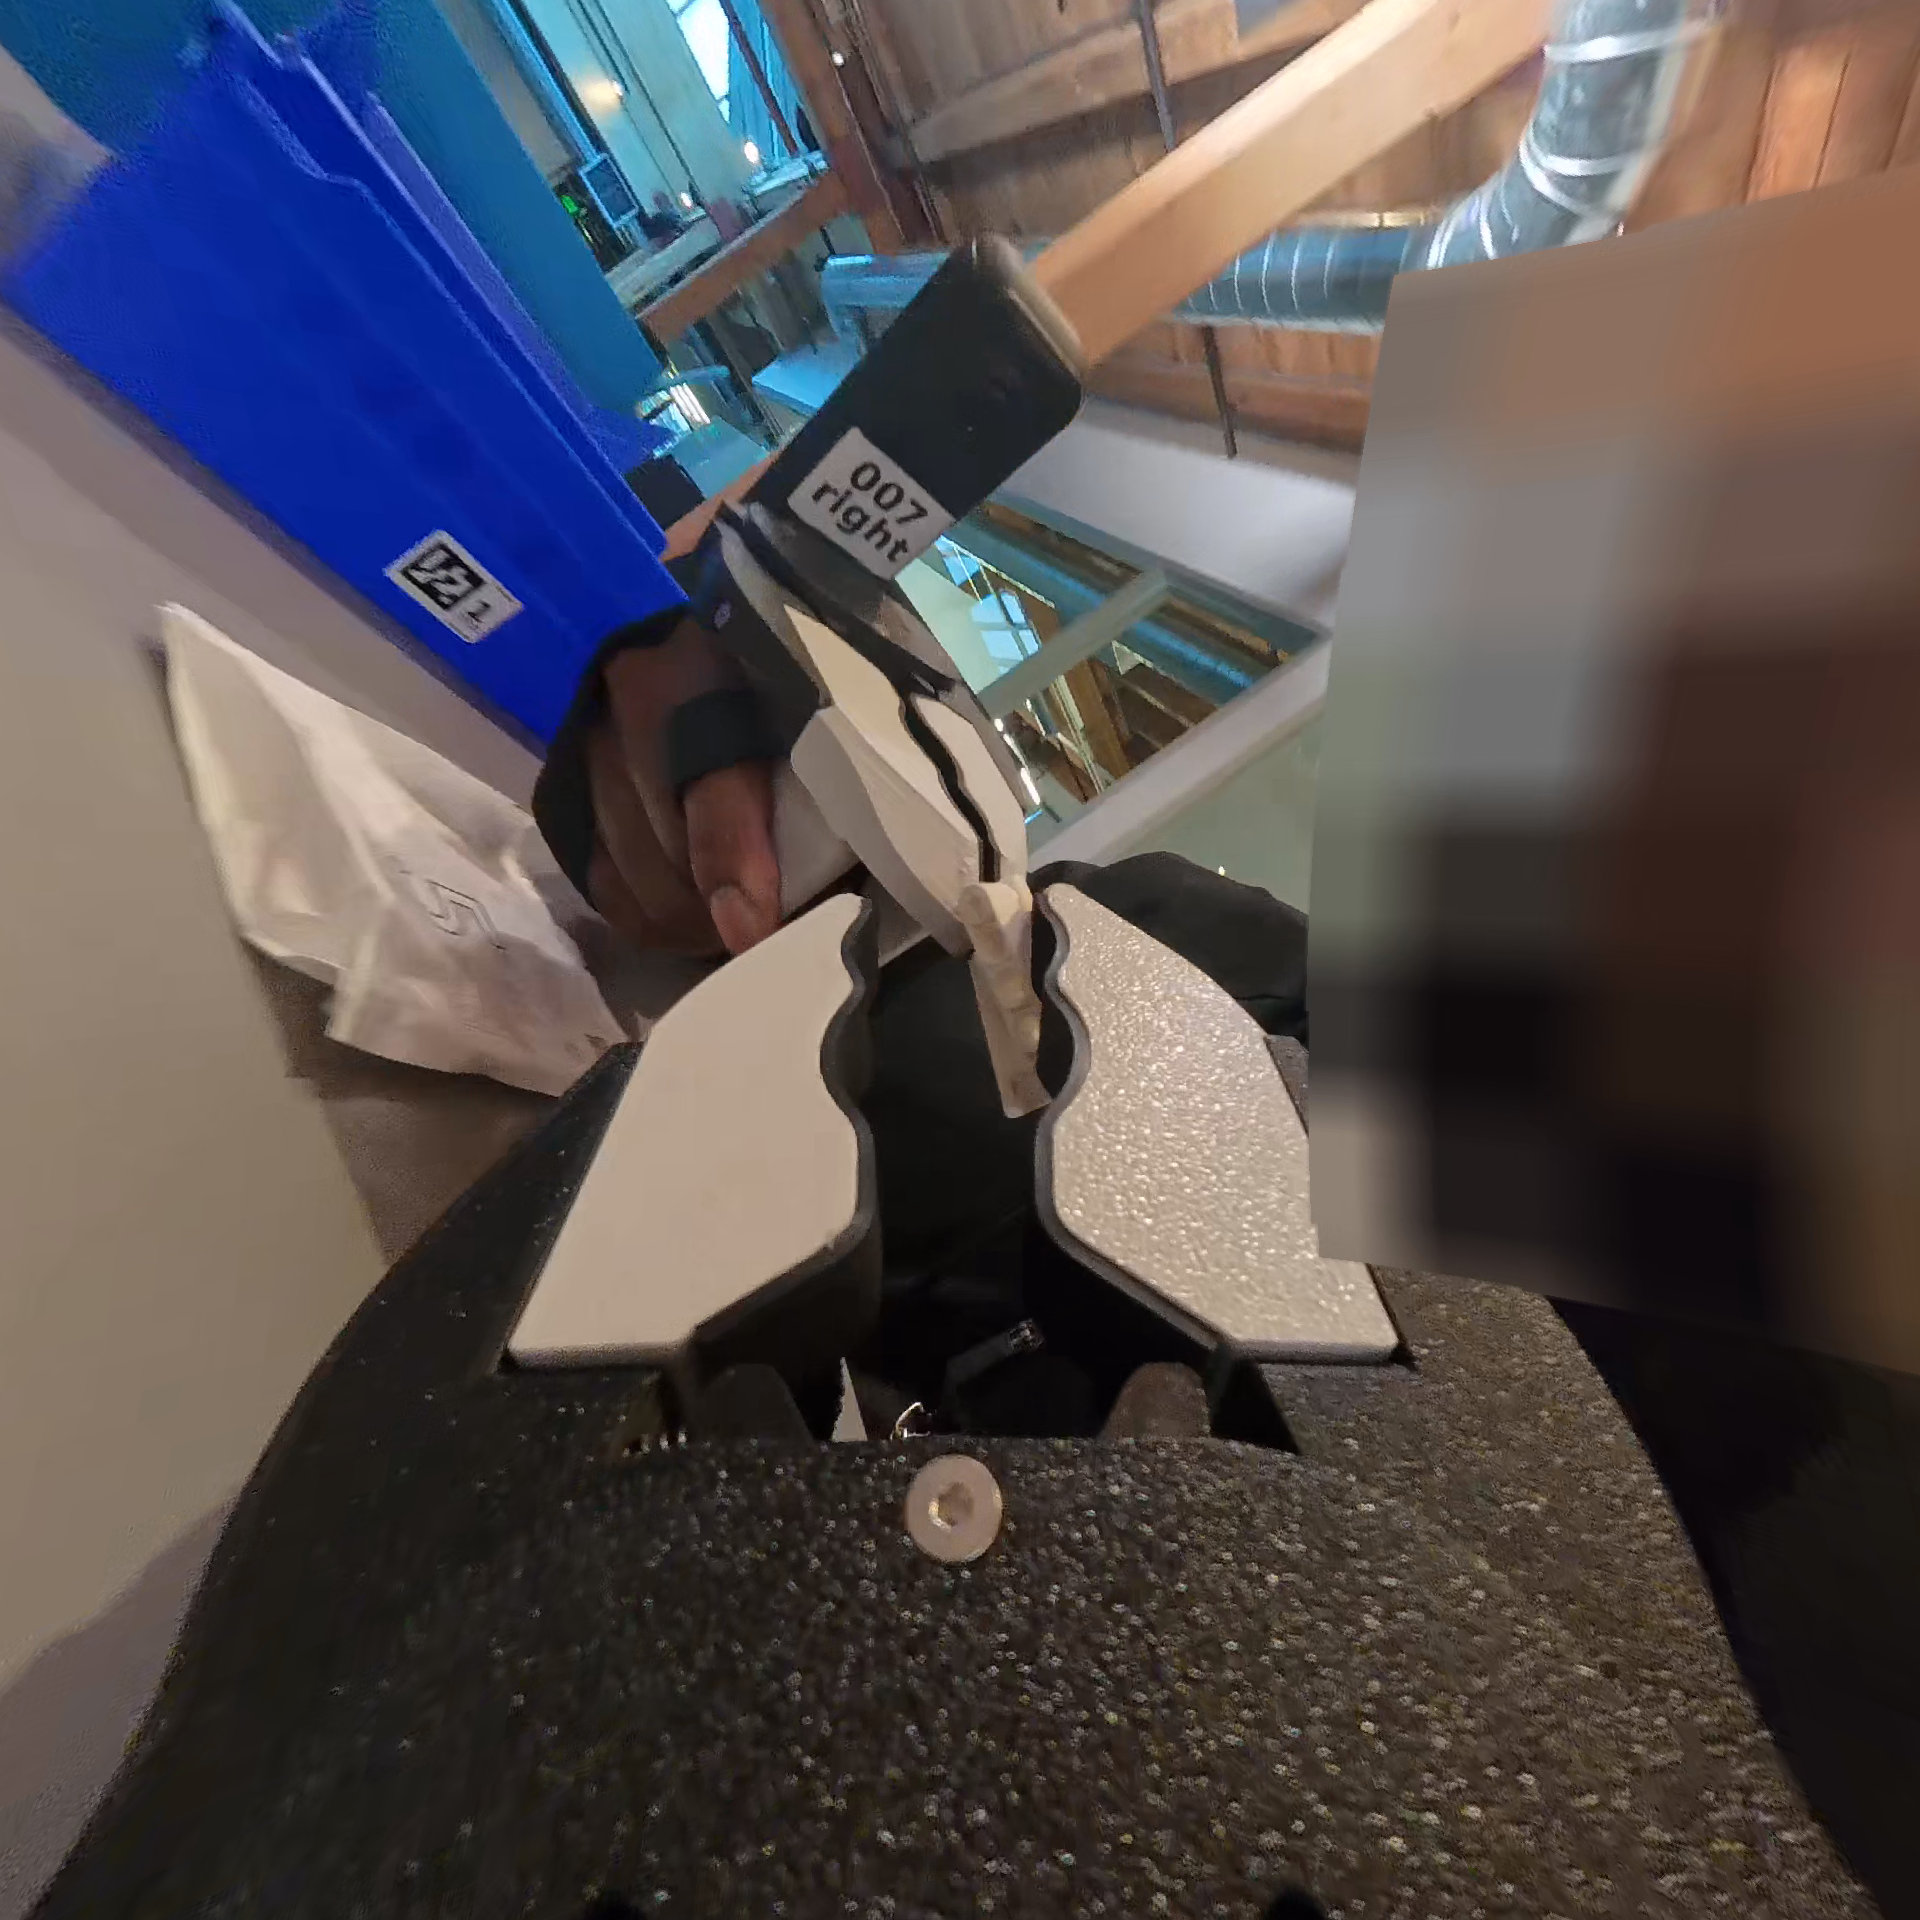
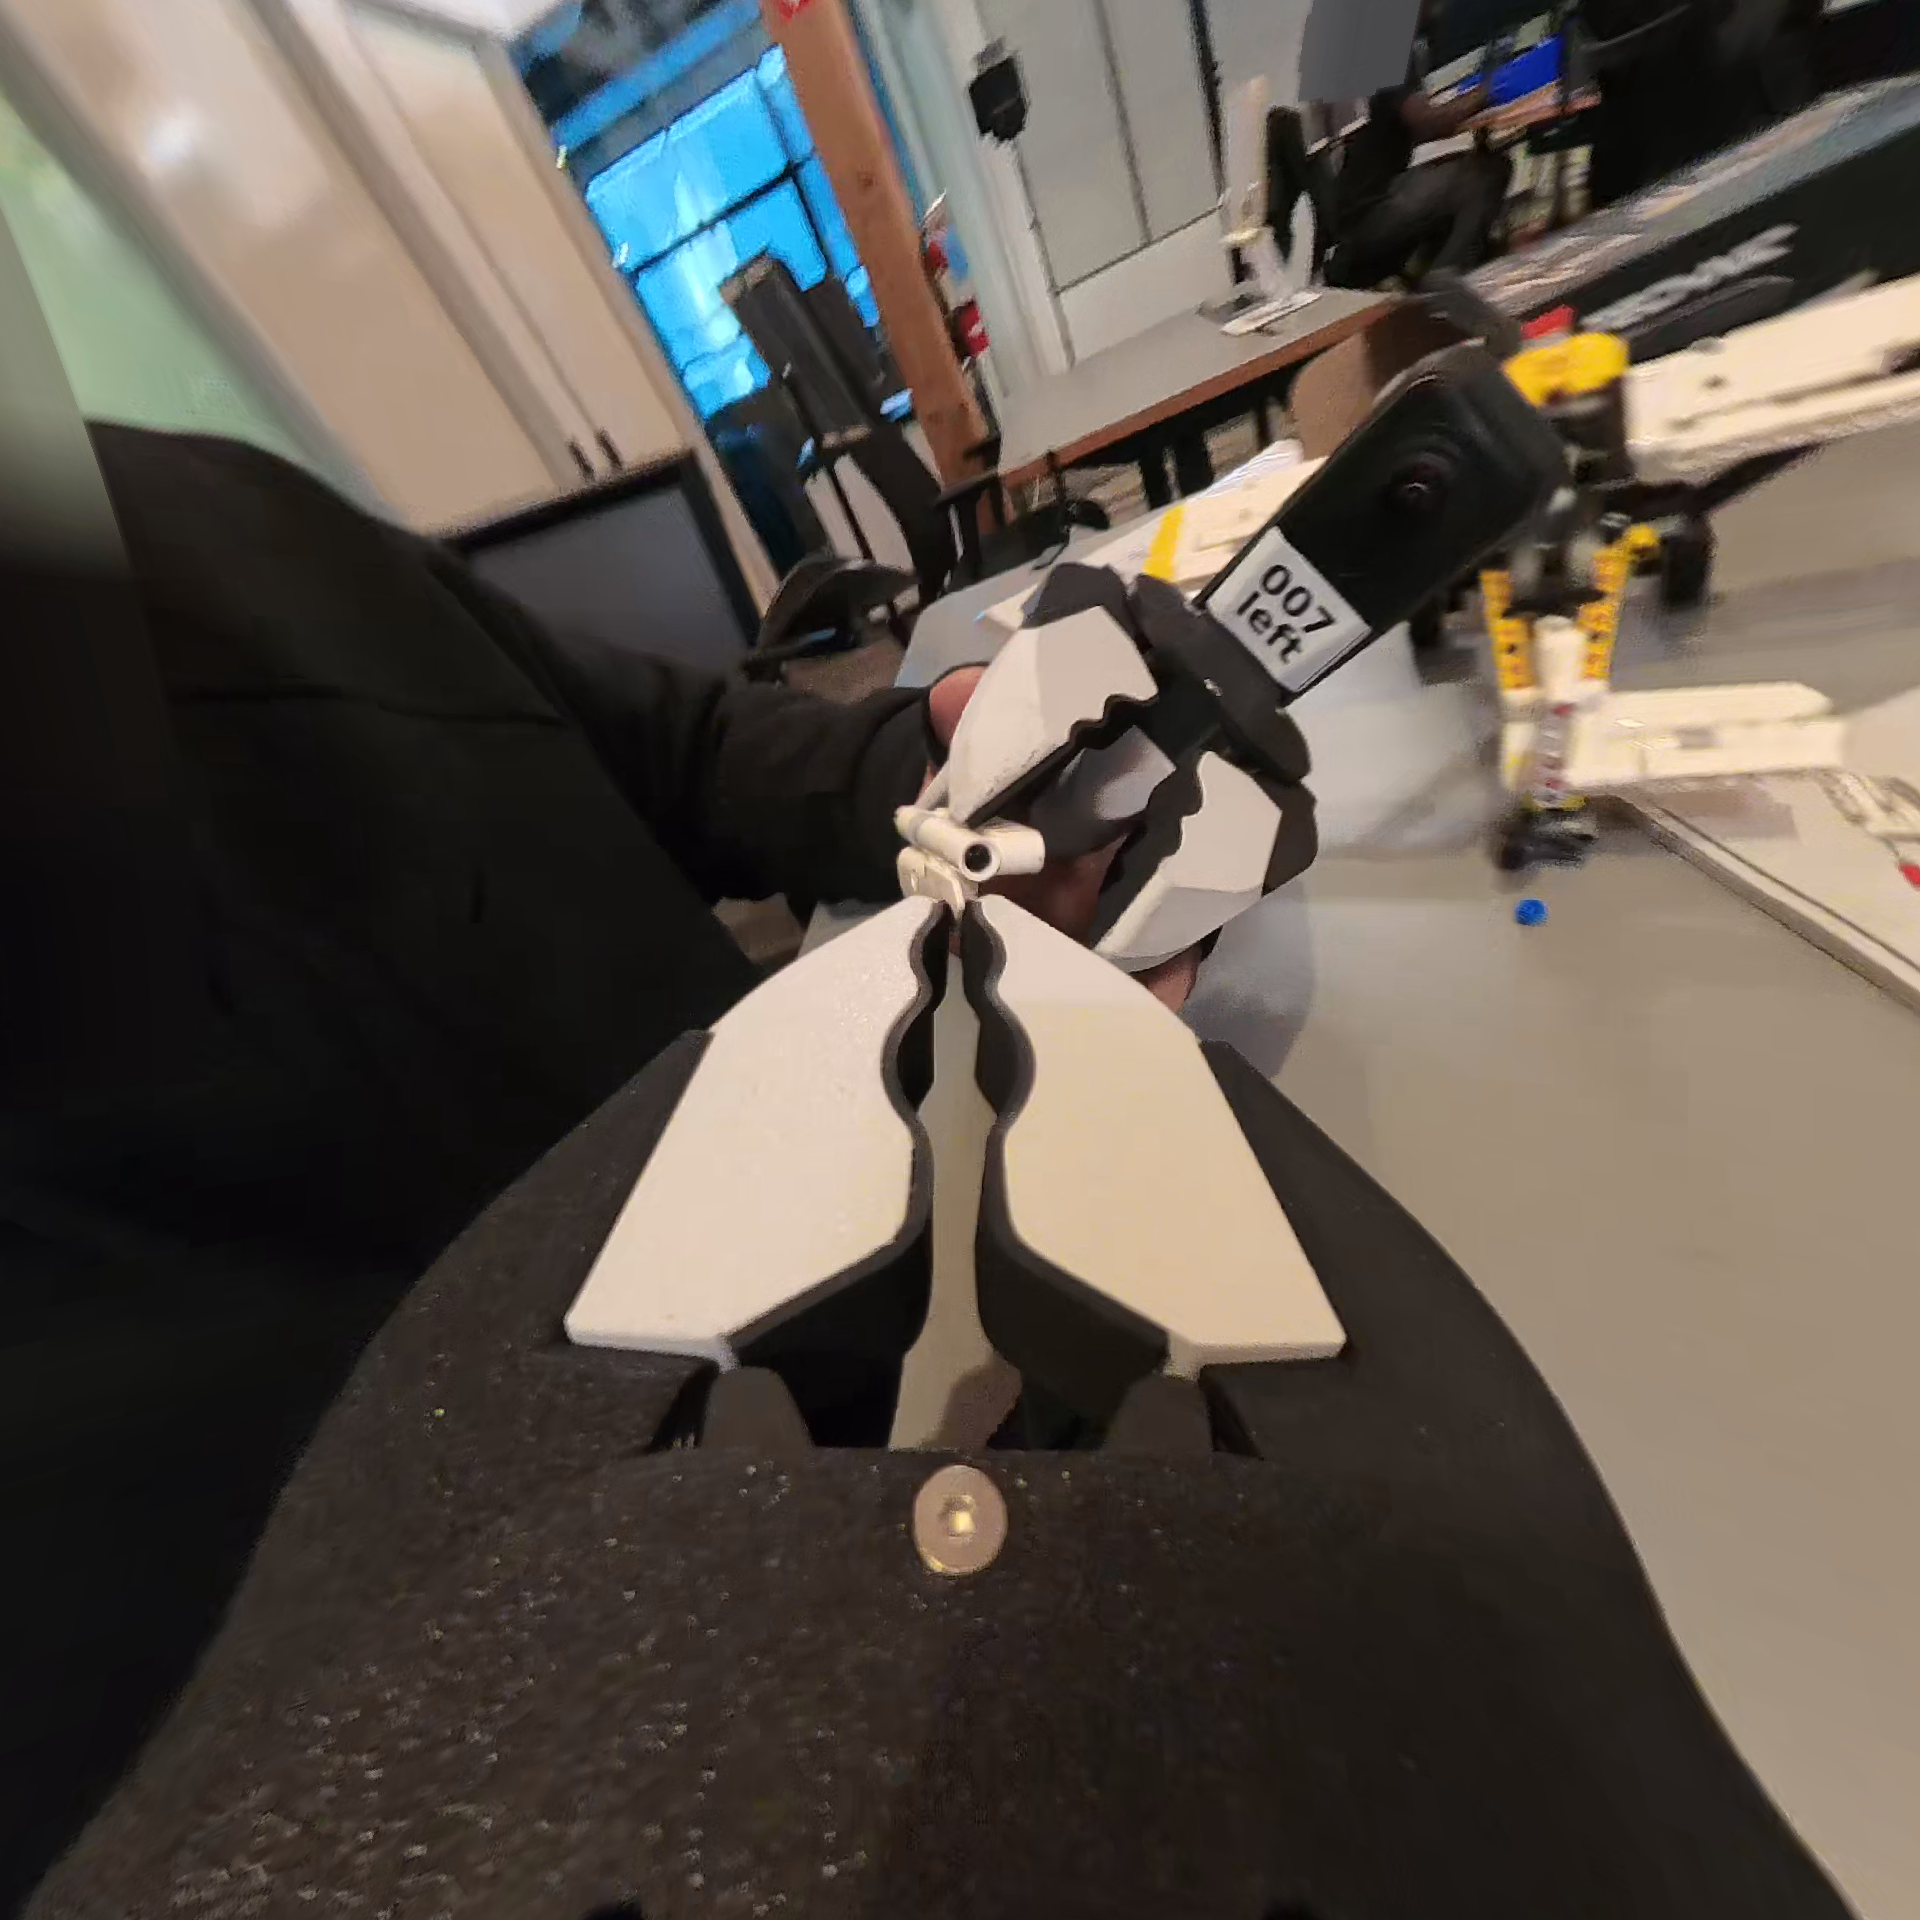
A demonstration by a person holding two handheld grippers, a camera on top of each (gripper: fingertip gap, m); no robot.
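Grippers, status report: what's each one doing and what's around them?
Right gripper shut on small white plastic piece. Left gripper open, piece alongside one finger. Blue bin and white paper beside.

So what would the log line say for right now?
right gripper: shut on small white plastic piece | left gripper: open, piece between fingers, one touching | grey table below

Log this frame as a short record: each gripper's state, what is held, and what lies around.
right gripper: shut, tips pinching a small white plastic piece
left gripper: open; the white piece lies against one finger only
position: both grippers meet tip to tip above a grey table
left side surroundings: blue bin, white paper
right side surroundings: yellow and white model, small blue bit
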